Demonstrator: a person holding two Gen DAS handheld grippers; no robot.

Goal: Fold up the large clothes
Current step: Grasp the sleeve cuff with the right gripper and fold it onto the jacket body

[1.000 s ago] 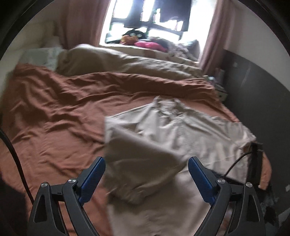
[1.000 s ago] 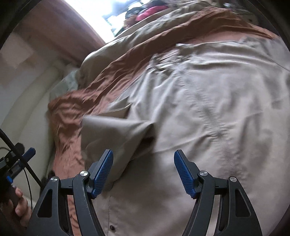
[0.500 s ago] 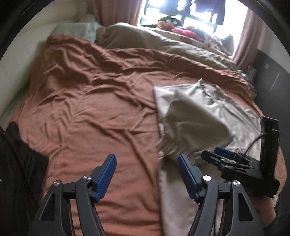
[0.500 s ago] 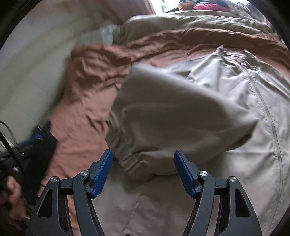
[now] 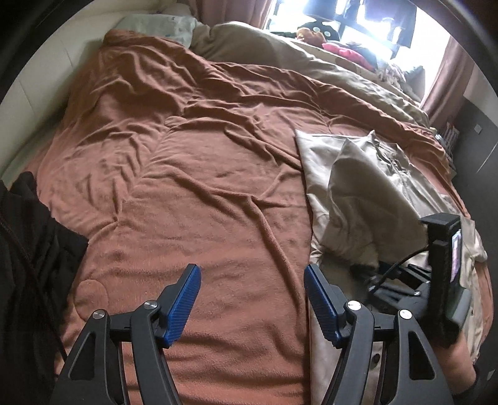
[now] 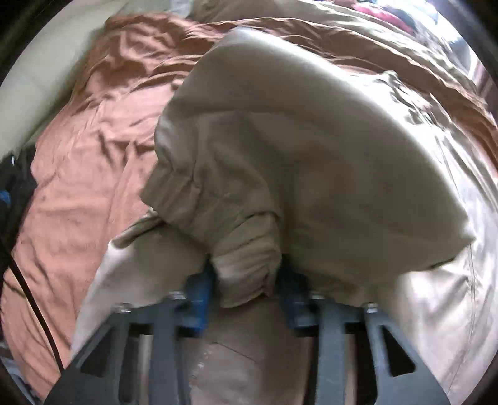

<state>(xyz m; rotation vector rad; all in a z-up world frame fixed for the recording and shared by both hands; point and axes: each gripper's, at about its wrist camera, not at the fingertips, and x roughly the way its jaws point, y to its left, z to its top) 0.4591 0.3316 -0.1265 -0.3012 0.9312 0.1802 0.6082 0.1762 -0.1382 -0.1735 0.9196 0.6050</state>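
Observation:
A beige jacket [image 5: 367, 187] lies on the right side of a bed with a rust-brown cover [image 5: 193, 162]. Its sleeve is folded across the body. My left gripper [image 5: 252, 302] is open and empty above the bare cover, left of the jacket. My right gripper [image 6: 246, 299] fills the lower middle of the right wrist view, blurred, with the gathered sleeve cuff [image 6: 242, 264] between its blue fingers, which stand apart. It also shows in the left wrist view [image 5: 401, 283], low on the jacket.
A dark garment [image 5: 28, 264] lies at the bed's left edge. A beige duvet [image 5: 295, 59] and pillow [image 5: 162, 25] sit at the far end by the window. A dark wall panel [image 5: 479, 140] stands at the right.
My left gripper has swung left, away from the jacket, over bare cover. My right gripper has pushed forward, so the sleeve cuff now sits between its fingers.

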